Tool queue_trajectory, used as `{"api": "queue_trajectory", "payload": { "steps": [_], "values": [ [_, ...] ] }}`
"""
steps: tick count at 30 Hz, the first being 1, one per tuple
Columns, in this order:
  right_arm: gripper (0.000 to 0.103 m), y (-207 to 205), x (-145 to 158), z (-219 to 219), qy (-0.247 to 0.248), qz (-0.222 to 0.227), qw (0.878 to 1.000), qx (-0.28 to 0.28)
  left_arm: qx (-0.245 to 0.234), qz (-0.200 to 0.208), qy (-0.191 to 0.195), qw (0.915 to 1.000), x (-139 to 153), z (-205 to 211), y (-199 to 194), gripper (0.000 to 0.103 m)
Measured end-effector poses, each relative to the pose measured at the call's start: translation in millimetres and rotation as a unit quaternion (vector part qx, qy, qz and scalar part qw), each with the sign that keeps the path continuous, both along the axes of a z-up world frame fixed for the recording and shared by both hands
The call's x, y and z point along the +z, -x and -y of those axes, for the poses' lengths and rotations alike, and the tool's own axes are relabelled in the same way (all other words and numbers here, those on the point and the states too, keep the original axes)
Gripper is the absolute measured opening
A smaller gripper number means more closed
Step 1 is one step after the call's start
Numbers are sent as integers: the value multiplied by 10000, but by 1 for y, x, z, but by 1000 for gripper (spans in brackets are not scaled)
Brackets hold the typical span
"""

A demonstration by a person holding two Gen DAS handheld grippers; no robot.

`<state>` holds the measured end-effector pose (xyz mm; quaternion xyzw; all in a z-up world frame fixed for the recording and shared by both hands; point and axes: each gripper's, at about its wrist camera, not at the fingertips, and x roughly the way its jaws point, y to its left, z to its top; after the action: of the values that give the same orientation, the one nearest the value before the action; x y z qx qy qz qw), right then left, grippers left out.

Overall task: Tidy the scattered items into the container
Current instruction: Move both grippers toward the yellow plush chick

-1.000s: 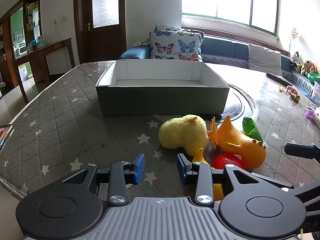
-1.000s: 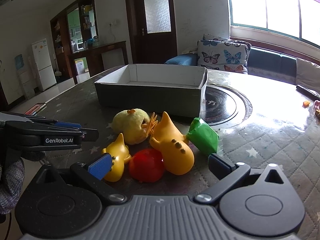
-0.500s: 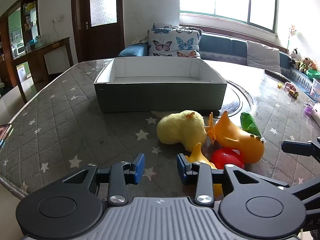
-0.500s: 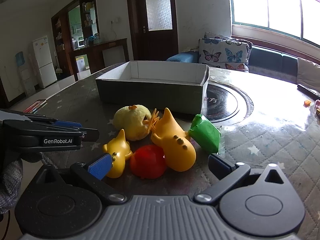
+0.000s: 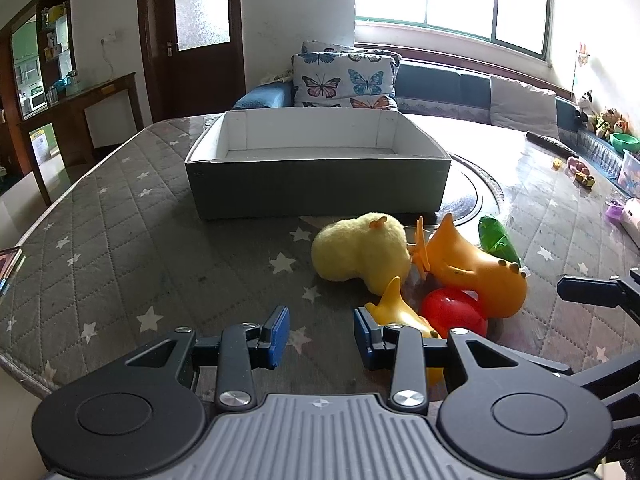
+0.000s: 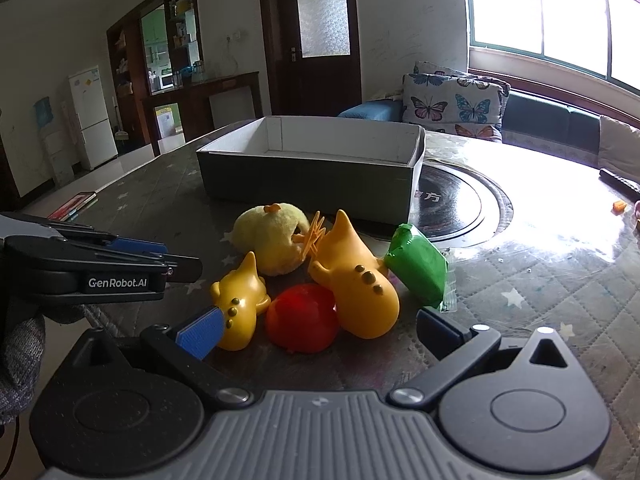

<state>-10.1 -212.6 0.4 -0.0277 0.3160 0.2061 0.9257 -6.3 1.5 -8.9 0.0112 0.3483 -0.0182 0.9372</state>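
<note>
A grey open box (image 5: 316, 184) with a white inside stands mid-table, also in the right wrist view (image 6: 312, 172). In front of it lie a yellow plush chick (image 5: 360, 252) (image 6: 272, 240), a large orange toy (image 5: 476, 272) (image 6: 356, 280), a small yellow toy (image 5: 400, 312) (image 6: 240, 300), a red ball (image 5: 452, 312) (image 6: 302, 318) and a green packet (image 5: 496, 236) (image 6: 418, 270). My left gripper (image 5: 322, 336) is open and empty, left of the pile. My right gripper (image 6: 320, 328) is wide open and empty, just before the red ball.
The table has a grey quilted star cover (image 5: 100, 240) and a round black hotplate (image 6: 456, 204). Small toys (image 5: 580, 172) and a remote (image 5: 548, 142) lie at the far right. A sofa with butterfly cushions (image 5: 344, 80) is behind.
Both grippers have drawn slightly nearer and lower toward the toy pile. The toys and box have not moved. Both grippers stay open.
</note>
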Motion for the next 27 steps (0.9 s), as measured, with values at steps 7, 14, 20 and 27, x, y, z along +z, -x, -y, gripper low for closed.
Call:
{"api": "queue_trajectory", "payload": {
  "steps": [7, 14, 20, 27],
  "values": [
    [103, -1, -2, 0, 18, -48, 10000, 9, -21, -45, -27, 10000, -2, 1, 0, 38],
    [103, -3, -5, -2, 59, -104, 9999, 48, -38, -112, -23, 9999, -4, 0, 0, 38],
    [103, -5, -7, -2, 70, -157, 9998, 37, -77, -188, -9, 9998, -7, 0, -3, 38],
    [103, -9, -10, -1, 78, -231, 9997, 32, -129, -281, 35, 9995, -10, 1, -8, 38]
  ]
}}
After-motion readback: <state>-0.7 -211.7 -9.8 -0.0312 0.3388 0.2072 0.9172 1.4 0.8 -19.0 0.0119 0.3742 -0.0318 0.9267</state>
